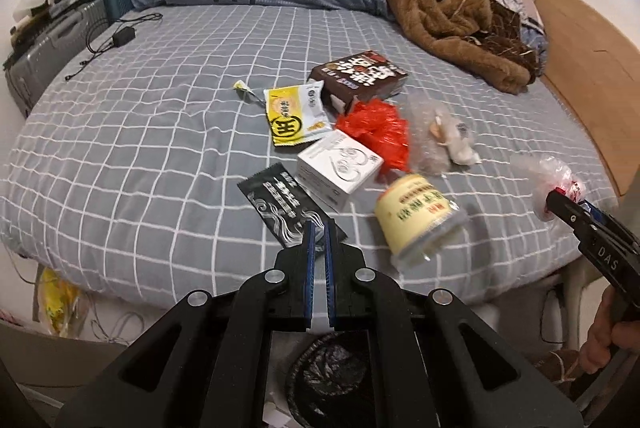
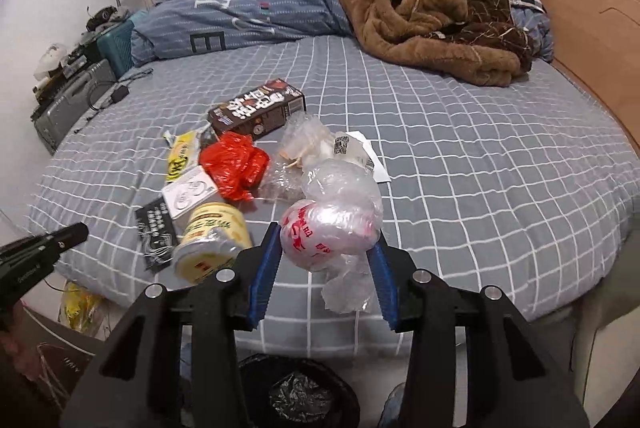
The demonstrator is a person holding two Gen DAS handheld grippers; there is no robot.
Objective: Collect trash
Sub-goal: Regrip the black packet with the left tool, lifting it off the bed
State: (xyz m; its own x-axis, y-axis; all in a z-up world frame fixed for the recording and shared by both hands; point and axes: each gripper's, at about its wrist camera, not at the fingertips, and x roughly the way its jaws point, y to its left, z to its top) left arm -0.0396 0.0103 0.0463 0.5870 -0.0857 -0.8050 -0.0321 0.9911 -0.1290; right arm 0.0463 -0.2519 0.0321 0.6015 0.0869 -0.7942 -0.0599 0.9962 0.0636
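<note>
One bag ball squeezed in our R gripper; L gripper shut, empty. Next we drop it in bin below.

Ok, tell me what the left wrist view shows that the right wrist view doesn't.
Only the left wrist view: the left claw, shut and empty, and the person's hand holding the right claw.

Only the right wrist view: the right claw from behind, gripping the crumpled plastic bag, plus a white paper slip beyond it.

Both: the checked bed, yellow tub, red wrapper, brown box and lined bin below.
</note>
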